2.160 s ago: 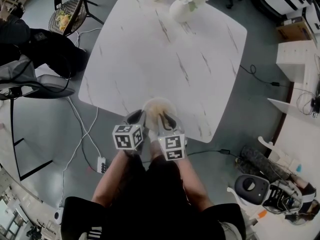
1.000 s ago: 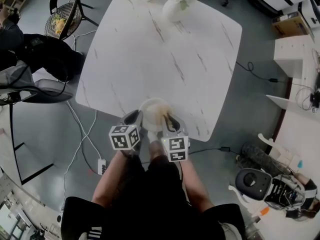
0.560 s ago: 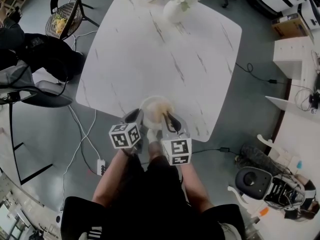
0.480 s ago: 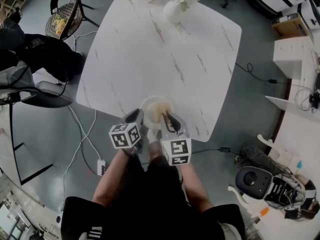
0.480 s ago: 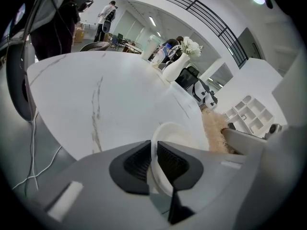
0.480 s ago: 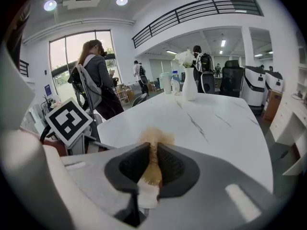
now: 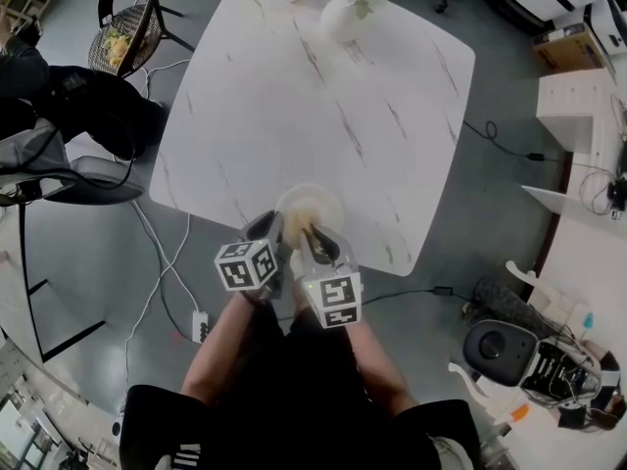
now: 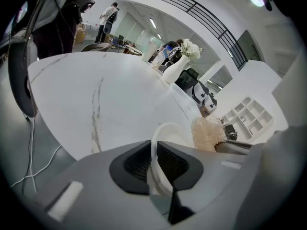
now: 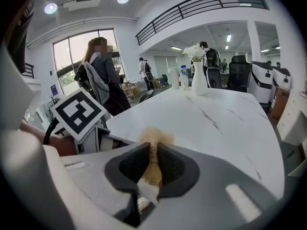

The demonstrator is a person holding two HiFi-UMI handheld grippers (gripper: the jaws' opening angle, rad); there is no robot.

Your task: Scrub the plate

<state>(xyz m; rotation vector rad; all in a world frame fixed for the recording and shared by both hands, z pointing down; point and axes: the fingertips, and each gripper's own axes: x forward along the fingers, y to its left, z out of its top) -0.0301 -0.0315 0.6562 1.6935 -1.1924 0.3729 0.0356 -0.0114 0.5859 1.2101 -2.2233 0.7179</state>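
White plate (image 7: 312,204) is being held at the table's (image 7: 323,96) near edge in the head view, with open marble beyond. In the left gripper view, we are seeing the left gripper (image 8: 154,153) clamping its rim, apparently steadying it. In the right gripper view, the right gripper (image 9: 153,163) is pinching the tan scrubber (image 9: 154,137).

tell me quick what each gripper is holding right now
Left gripper: closed on the rim of the plate.
Right gripper: closed on the tan scrubber.
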